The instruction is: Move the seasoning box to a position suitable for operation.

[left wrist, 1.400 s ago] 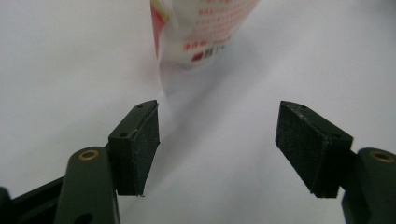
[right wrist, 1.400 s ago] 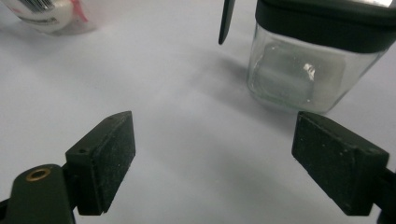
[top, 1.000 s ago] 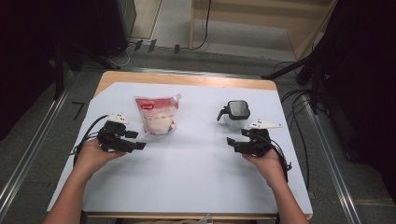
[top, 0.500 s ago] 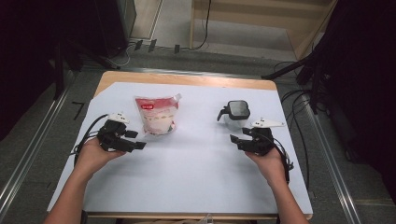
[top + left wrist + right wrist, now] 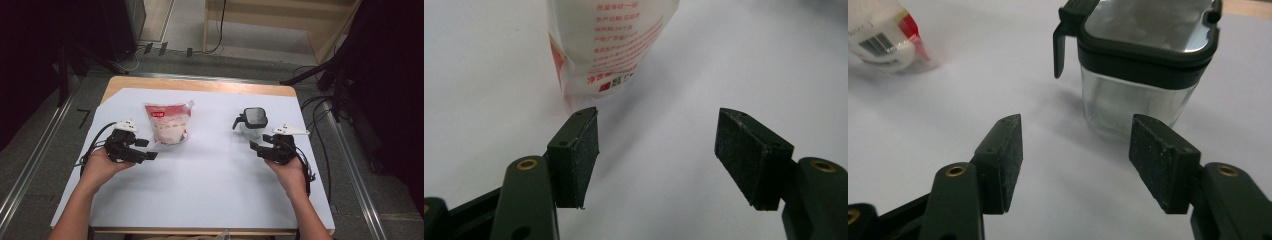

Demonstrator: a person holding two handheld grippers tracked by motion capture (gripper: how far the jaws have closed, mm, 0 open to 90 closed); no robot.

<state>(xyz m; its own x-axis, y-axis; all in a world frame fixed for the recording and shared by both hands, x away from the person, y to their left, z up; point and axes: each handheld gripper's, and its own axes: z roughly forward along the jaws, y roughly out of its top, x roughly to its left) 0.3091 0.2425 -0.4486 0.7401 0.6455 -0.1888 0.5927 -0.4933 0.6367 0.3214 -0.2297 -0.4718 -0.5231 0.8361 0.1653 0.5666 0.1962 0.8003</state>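
Note:
A red-and-white pouch of white grains (image 5: pixel 167 122) lies flat on the white sheet, left of the middle. My left gripper (image 5: pixel 146 149) rests just in front of it, open and empty. In the left gripper view the pouch's lower end (image 5: pixel 609 45) sits just beyond the left gripper's (image 5: pixel 659 150) tips. A clear square jar with a dark lid and side handle (image 5: pixel 254 120) stands on the right. My right gripper (image 5: pixel 255 148) sits just in front of it. Its jaws have just been closing, with nothing between them. The jar (image 5: pixel 1143 65) stands upright beyond the right gripper (image 5: pixel 1075 160), and the pouch (image 5: pixel 885 37) lies at far left.
The white sheet (image 5: pixel 215 190) covers a wooden table (image 5: pixel 200 84). Cables trail from both grippers, and more cables and dark stands crowd the floor at the right. Metal rails run along both sides of the table.
The right gripper's jaws have narrowed a little and that hand has edged slightly to the right. The left hand, the pouch and the jar have not moved.

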